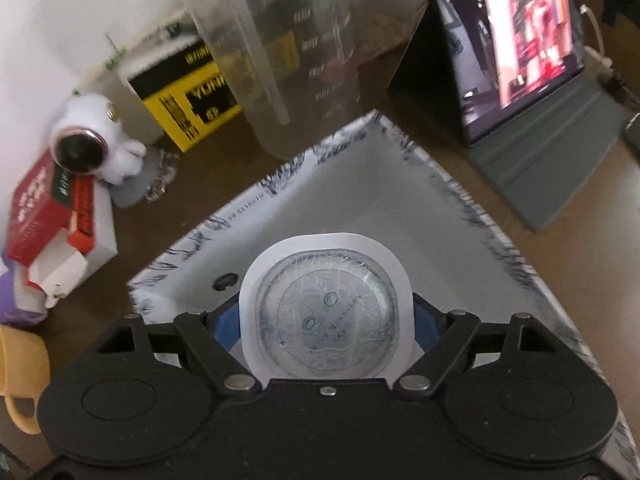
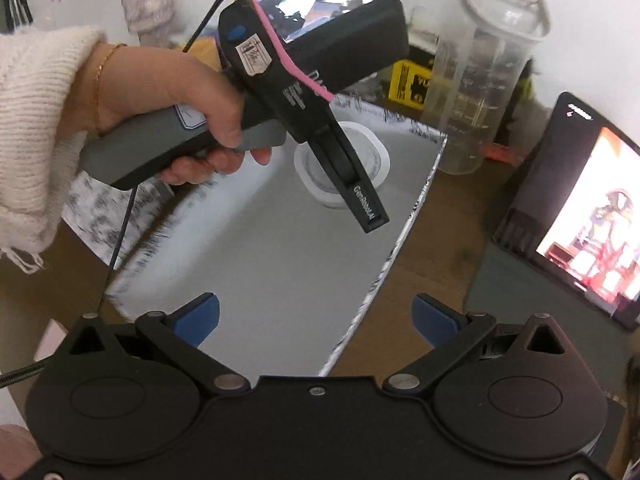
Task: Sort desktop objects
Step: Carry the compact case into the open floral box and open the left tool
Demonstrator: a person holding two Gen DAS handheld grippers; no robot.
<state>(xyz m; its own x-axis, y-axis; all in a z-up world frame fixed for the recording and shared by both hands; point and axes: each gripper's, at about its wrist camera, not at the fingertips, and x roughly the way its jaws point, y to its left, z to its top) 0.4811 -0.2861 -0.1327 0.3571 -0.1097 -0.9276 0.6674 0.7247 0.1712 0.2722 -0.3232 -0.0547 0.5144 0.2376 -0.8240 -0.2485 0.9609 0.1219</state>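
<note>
My left gripper [image 1: 326,320] is shut on a sealed round jelly cup [image 1: 326,308] with a white rim and holds it over the open white storage box [image 1: 400,184]. The right wrist view shows the same cup [image 2: 374,152] in the left gripper's fingers [image 2: 356,184], inside the box [image 2: 280,248] near its far corner. I cannot tell whether the cup touches the box floor. My right gripper [image 2: 316,316] is open and empty, above the box's near right edge.
A clear measuring jug [image 1: 280,52] and a yellow-black box [image 1: 188,96] stand behind the storage box. An astronaut figure [image 1: 96,140], red-white boxes [image 1: 52,224] and a yellow mug [image 1: 20,372] are left. A tablet on a stand [image 1: 520,40] plays at right.
</note>
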